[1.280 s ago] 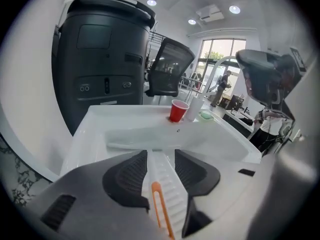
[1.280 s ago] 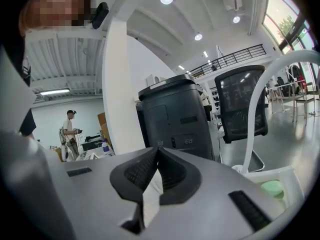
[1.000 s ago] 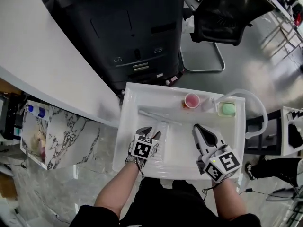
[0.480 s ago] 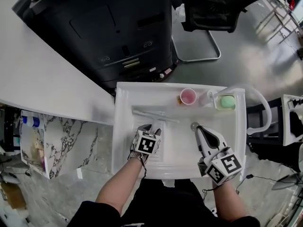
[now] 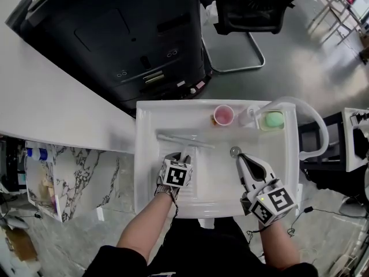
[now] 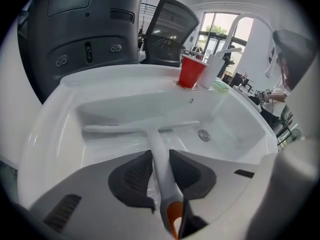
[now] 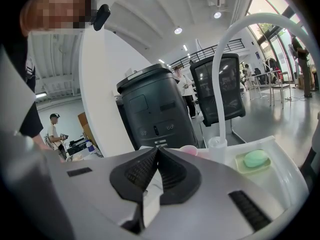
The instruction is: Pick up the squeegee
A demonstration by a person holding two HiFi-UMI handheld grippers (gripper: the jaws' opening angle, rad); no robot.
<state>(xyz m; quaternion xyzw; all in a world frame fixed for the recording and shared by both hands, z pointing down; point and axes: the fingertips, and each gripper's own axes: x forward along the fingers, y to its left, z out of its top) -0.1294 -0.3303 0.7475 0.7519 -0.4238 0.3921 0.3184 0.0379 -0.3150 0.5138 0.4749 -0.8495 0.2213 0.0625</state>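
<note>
Left gripper view: the squeegee (image 6: 159,149) lies on the floor of the white sink (image 6: 50,134), blade crosswise toward the far wall, handle running back toward the near edge with its orange tip nearest. The left gripper (image 5: 183,156) straddles this handle; its jaws are closing, and the ribbed pads (image 6: 137,176) meet the handle on either side. Head view: the squeegee occupies the left half of the basin, with the drain (image 5: 234,151) just to the right of its blade. The right gripper (image 5: 243,158) hovers over the right half, tips near the drain, jaws pressed together with nothing between them. Along the far rim stand a red cup (image 5: 223,115) and a white faucet (image 5: 248,117); a green soap (image 5: 273,119) rests at the far right corner. Beyond the far edge are a black machine (image 5: 127,33) and an office chair (image 5: 253,4)
</note>
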